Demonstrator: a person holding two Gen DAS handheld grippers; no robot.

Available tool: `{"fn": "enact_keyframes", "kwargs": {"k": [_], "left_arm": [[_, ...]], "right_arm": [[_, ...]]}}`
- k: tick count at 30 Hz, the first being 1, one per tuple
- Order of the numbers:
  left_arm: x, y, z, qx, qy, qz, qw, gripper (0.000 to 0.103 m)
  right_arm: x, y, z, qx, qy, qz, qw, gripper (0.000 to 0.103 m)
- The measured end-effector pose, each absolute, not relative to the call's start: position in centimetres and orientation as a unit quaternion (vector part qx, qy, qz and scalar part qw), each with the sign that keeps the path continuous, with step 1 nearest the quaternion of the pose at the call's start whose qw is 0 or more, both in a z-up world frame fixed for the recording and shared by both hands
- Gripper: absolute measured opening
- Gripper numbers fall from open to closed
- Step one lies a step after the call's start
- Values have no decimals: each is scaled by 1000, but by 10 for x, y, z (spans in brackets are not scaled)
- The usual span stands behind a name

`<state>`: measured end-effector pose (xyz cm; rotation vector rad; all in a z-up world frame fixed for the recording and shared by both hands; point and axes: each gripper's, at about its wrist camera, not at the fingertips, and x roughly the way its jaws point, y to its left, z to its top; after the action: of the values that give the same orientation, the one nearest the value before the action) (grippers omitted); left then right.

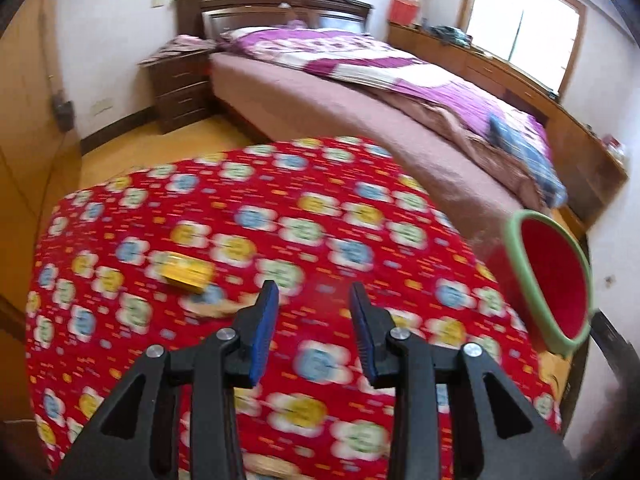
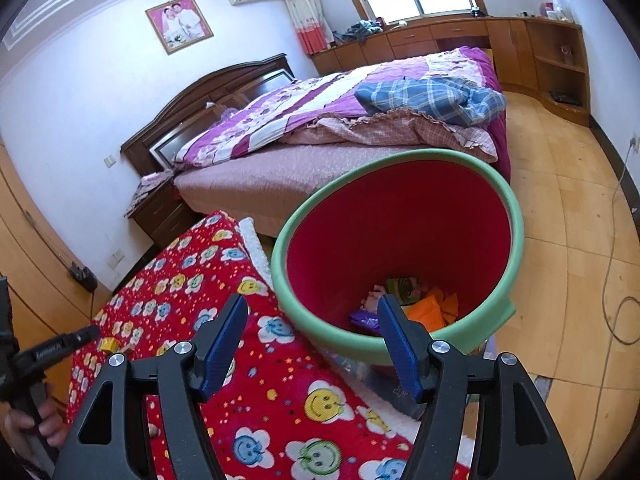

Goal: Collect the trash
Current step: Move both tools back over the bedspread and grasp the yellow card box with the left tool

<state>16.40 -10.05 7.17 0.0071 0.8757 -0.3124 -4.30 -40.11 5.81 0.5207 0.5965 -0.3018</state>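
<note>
Left gripper (image 1: 314, 294): fingers released, above the bench (image 1: 360, 208). Yellow packet (image 1: 188, 274), blurred, possibly a wrapper, lies just left. Right gripper (image 2: 312, 312): fingers released, near bin (image 2: 400, 240) rim, right of the bench.

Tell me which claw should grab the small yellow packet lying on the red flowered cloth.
Left. The left claw is open and empty, close to the small yellow packet on the red flowered cloth. The right claw, also open, hangs at the rim of the green-rimmed red bin, farther from the packet.
</note>
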Motion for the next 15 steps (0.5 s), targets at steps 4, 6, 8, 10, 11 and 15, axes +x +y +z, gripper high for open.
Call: {"fn": "enact_keyframes", "kwargs": {"k": [4, 6, 8, 10, 11, 15], "left_arm": [[191, -71, 61, 7, 433, -124, 893, 47], [201, -61, 56, 6, 439, -118, 891, 47], [212, -52, 47, 6, 449, -115, 886, 49], [219, -47, 39, 8, 460, -118, 880, 54], [223, -46, 34, 7, 465, -119, 877, 56], [235, -43, 16, 8, 481, -118, 869, 57]], "right_arm": [[-43, -395, 56, 248, 296, -152, 910, 75], [-43, -393, 54, 246, 300, -154, 909, 75], [-41, -391, 51, 244, 306, -158, 907, 75], [-40, -390, 48, 242, 311, -163, 905, 75], [-40, -389, 47, 241, 313, -164, 904, 75], [-37, -387, 42, 237, 322, -172, 900, 75]]}}
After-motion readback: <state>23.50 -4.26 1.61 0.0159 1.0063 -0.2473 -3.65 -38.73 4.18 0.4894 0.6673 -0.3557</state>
